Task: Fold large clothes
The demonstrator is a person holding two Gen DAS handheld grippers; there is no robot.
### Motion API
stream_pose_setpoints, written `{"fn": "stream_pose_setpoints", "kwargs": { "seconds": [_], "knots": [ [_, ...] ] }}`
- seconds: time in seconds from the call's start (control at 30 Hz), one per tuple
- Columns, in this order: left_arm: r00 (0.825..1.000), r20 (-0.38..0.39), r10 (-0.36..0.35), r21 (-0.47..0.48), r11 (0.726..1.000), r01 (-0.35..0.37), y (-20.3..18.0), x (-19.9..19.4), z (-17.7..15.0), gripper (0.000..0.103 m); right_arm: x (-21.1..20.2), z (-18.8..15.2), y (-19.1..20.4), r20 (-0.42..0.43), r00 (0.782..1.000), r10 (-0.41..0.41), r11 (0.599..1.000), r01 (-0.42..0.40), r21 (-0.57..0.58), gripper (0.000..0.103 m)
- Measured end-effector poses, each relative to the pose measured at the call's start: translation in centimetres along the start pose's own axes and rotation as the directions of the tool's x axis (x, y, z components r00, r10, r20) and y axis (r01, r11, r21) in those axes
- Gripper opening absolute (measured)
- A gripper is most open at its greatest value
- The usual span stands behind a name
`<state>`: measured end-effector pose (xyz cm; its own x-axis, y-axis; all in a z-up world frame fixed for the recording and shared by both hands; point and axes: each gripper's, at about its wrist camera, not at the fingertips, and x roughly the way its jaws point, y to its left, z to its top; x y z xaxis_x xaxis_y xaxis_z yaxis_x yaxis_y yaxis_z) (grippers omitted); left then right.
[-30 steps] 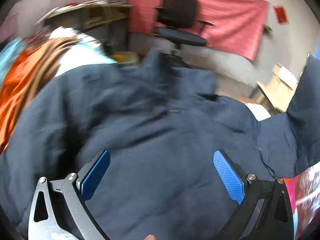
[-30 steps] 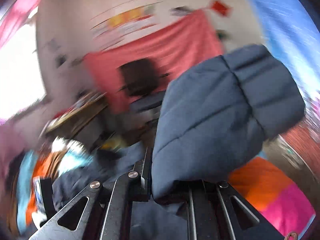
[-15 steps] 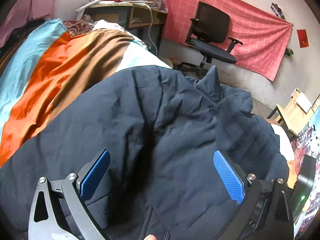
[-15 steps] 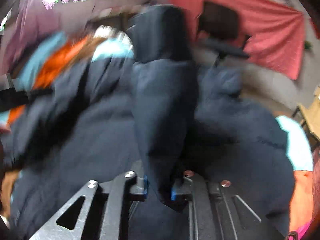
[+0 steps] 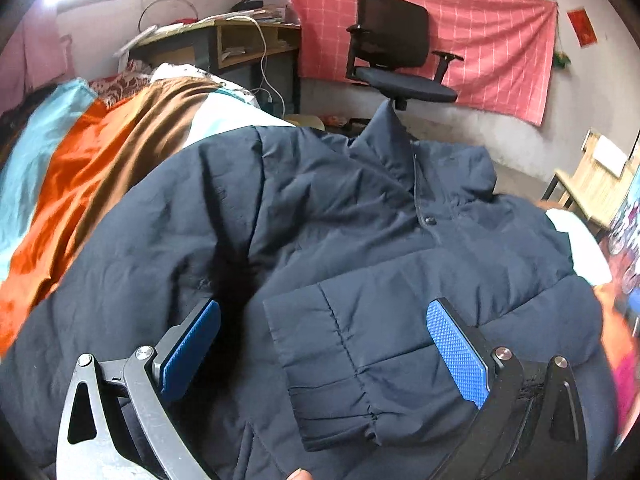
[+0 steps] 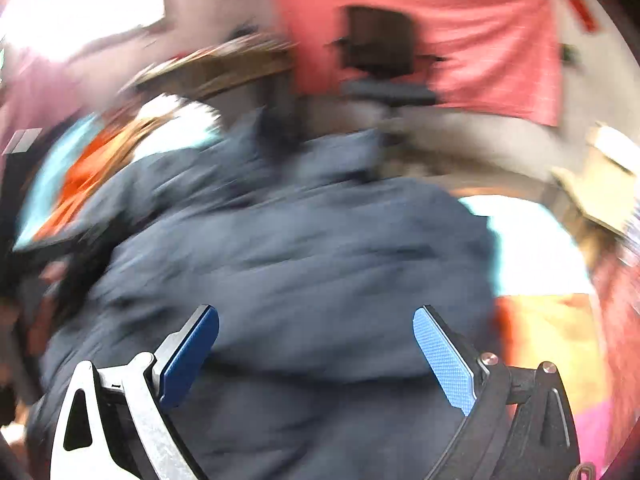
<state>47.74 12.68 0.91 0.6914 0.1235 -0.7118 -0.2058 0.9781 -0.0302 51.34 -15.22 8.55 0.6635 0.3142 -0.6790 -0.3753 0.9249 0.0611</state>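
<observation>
A large navy padded jacket (image 5: 320, 220) lies spread on the bed, collar toward the far end. One sleeve (image 5: 360, 352) is folded across its front, cuff near the camera. My left gripper (image 5: 324, 344) hovers open just above that cuff, blue pads wide apart, nothing pinched. The right wrist view is blurred by motion: the same jacket (image 6: 300, 260) fills it. My right gripper (image 6: 316, 352) has its jaws opening wide, and nothing is pinched between its pads.
The striped bedspread (image 5: 80, 168) in teal, orange, brown and white shows left of the jacket. Beyond the bed stand a black office chair (image 5: 396, 60), a cluttered desk (image 5: 224, 44) and a red wall cloth (image 5: 460, 36). A wooden chair (image 5: 596, 184) is at the right.
My right gripper dropped with the sleeve, laid it across the jacket's front and opened, letting it go. The left gripper stayed open and shifted slightly over the jacket.
</observation>
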Motion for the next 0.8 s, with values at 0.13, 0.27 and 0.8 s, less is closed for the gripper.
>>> {"fn": "stream_pose_setpoints", "kwargs": {
  "seconds": [0.13, 0.27, 0.8],
  "knots": [
    [0.997, 0.015, 0.07, 0.076, 0.995, -0.071, -1.2, 1.1, -0.6, 0.101, 2.8, 1.2, -7.9, -0.022, 0.991, -0.135, 0.973, 0.137, 0.187, 0.07],
    [0.992, 0.02, 0.123, 0.133, 0.983, -0.125, -2.0, 2.4, -1.4, 0.101, 6.3, 0.8, -10.8, -0.104, 0.986, -0.129, 0.955, 0.152, 0.253, 0.037],
    [0.997, -0.065, 0.049, 0.07, 0.997, -0.044, -0.9, 6.7, -3.2, 0.102, 11.7, -2.5, -8.9, -0.218, 0.954, -0.206, 0.972, 0.224, 0.065, 0.039]
  ]
}}
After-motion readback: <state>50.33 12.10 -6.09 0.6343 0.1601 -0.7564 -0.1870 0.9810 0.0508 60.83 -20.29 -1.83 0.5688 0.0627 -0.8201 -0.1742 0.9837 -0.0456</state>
